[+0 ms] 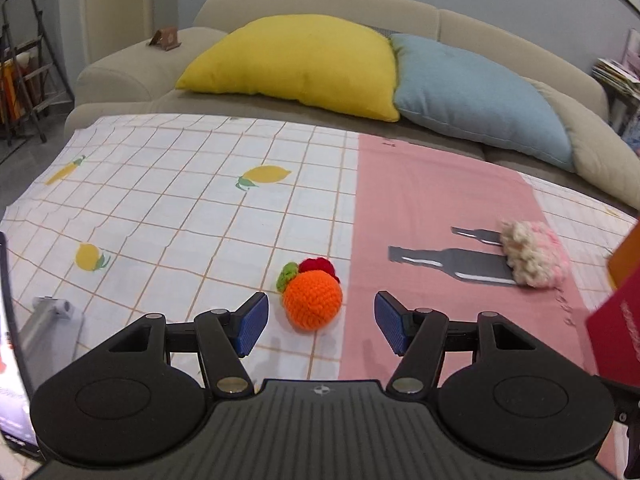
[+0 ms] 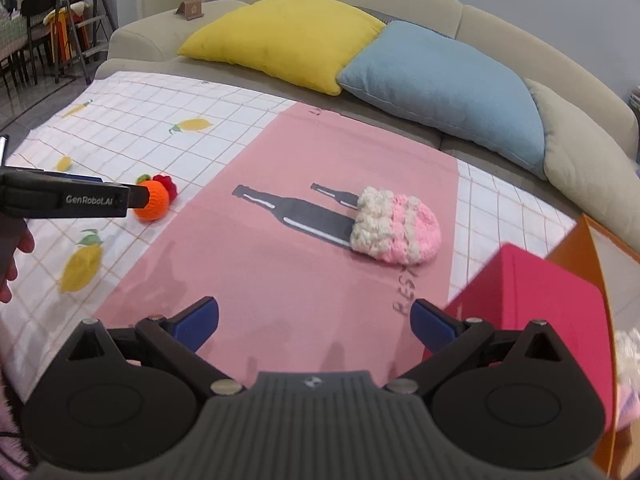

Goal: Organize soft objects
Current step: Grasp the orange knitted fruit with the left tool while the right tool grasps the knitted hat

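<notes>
An orange crocheted ball [image 1: 312,300] with a green leaf and a red crocheted piece [image 1: 318,266] behind it lies on the checked cloth. My left gripper [image 1: 322,326] is open, its blue pads on either side of the ball, just short of it. The ball also shows in the right wrist view [image 2: 154,200], with the left gripper [image 2: 68,200] beside it. A pink and cream crocheted pouch [image 2: 394,226] lies on the pink cloth panel; it also shows in the left wrist view [image 1: 534,254]. My right gripper [image 2: 316,320] is open and empty, well short of the pouch.
A red box [image 2: 536,320] with an orange box [image 2: 600,248] behind it stands at the right. A beige sofa [image 2: 580,168] with a yellow cushion [image 2: 288,36] and a blue cushion [image 2: 440,80] runs along the far edge. A grey object [image 1: 52,320] lies at the left.
</notes>
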